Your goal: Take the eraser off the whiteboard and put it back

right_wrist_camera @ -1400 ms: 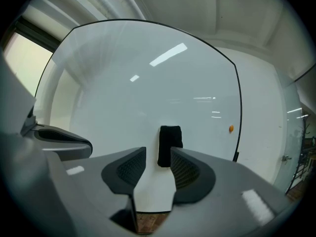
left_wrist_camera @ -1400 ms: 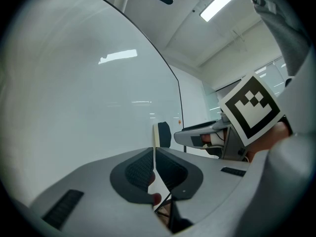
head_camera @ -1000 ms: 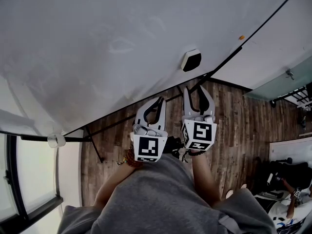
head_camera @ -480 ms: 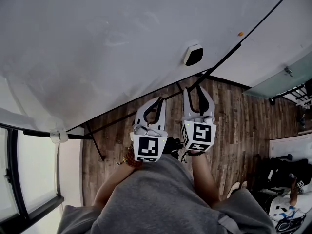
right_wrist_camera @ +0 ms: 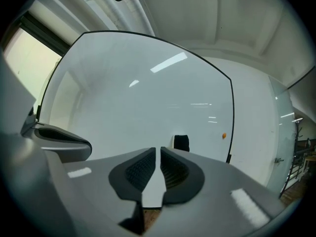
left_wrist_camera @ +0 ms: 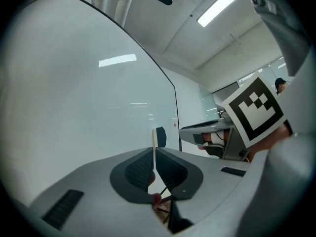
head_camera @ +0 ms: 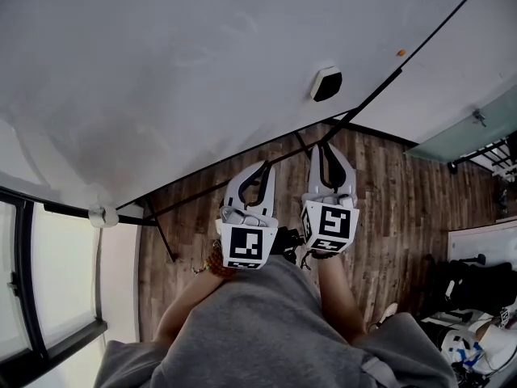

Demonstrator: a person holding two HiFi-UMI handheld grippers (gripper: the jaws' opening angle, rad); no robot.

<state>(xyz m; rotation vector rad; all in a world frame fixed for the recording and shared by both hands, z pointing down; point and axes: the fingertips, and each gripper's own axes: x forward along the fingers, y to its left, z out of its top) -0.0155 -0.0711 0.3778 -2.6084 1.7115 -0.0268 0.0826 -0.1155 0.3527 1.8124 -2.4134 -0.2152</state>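
The eraser (head_camera: 326,83), black with a white back, is stuck on the whiteboard (head_camera: 202,71) near its lower right edge. It also shows ahead of both jaw pairs, the eraser (left_wrist_camera: 160,137) in the left gripper view and the eraser (right_wrist_camera: 181,142) in the right gripper view. Both grippers are held level, side by side, short of the board. My left gripper (head_camera: 260,166) is shut with nothing in it. My right gripper (head_camera: 325,145) points at the eraser. Its jaws are closing, with a narrow gap left and nothing between them.
A small orange magnet (head_camera: 401,52) sits on the board right of the eraser. The board's black stand legs (head_camera: 157,233) cross the wooden floor (head_camera: 388,192). A window (head_camera: 48,281) is at the left, and bags and gear (head_camera: 477,297) lie at the lower right.
Both grippers have edged towards the board and the eraser. The right gripper's jaws have narrowed from wide apart to a slim gap. The left gripper's jaws stay together.
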